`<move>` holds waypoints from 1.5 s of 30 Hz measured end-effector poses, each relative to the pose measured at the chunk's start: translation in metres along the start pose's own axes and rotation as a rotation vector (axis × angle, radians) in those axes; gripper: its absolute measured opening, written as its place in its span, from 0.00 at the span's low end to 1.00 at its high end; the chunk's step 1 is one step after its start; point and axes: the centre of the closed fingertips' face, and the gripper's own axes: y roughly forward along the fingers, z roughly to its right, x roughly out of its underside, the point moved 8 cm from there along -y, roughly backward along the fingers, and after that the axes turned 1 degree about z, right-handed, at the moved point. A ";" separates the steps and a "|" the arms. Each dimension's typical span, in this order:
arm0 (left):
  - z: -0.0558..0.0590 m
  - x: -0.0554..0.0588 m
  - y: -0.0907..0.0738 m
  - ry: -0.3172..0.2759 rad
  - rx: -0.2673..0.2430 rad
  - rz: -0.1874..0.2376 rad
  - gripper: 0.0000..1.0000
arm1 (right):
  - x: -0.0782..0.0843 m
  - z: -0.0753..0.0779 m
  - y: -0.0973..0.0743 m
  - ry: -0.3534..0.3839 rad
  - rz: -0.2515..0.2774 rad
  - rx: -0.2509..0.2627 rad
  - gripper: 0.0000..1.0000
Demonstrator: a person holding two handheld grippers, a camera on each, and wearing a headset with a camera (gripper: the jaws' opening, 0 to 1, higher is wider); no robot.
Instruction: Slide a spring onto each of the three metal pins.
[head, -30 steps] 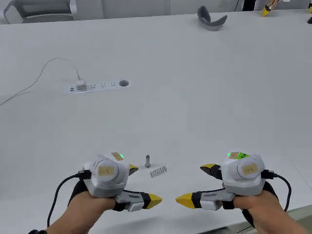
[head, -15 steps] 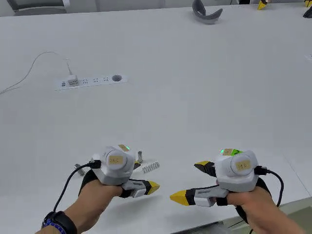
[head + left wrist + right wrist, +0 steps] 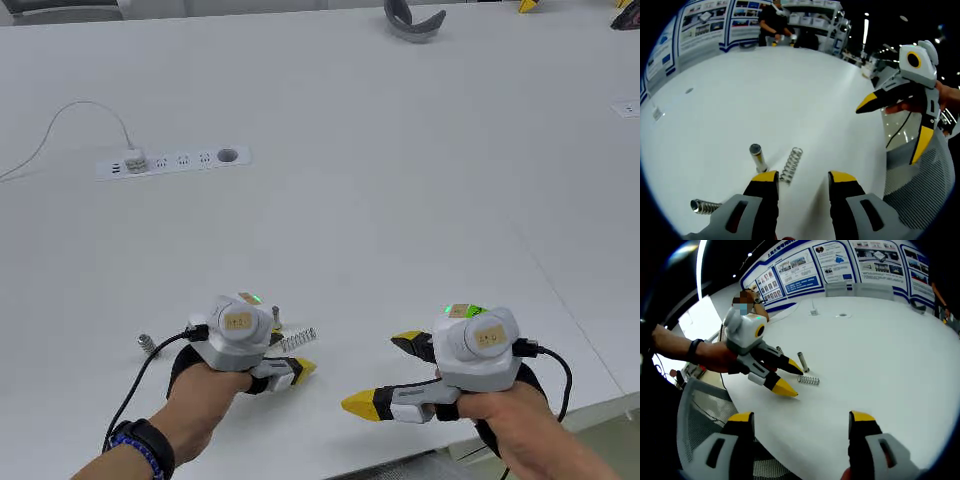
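Left tool (image 3: 290, 353) is hovering low over the counter (image 3: 400, 200), its jaws standing apart and gripping nothing. One pin (image 3: 276, 315) is standing upright just ahead of the tool's left jaw. A loose spring (image 3: 298, 340) is lying flat just beside the pin, in front of the gap between the jaws. A second spring (image 3: 148, 343) is lying further left. Right tool (image 3: 380, 372) is hanging well apart from these, jaws wide and empty.
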 end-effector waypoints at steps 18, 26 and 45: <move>0.003 0.000 0.013 0.061 -0.077 -0.011 0.17 | -0.001 -0.001 0.003 -0.013 -0.007 -0.020 0.78; 0.009 0.007 0.004 0.134 -0.099 -0.050 0.11 | -0.001 0.000 0.002 -0.010 -0.003 -0.023 0.78; 0.001 0.037 -0.055 0.057 -0.119 -0.038 0.10 | -0.005 -0.013 0.013 -0.005 -0.006 -0.076 0.78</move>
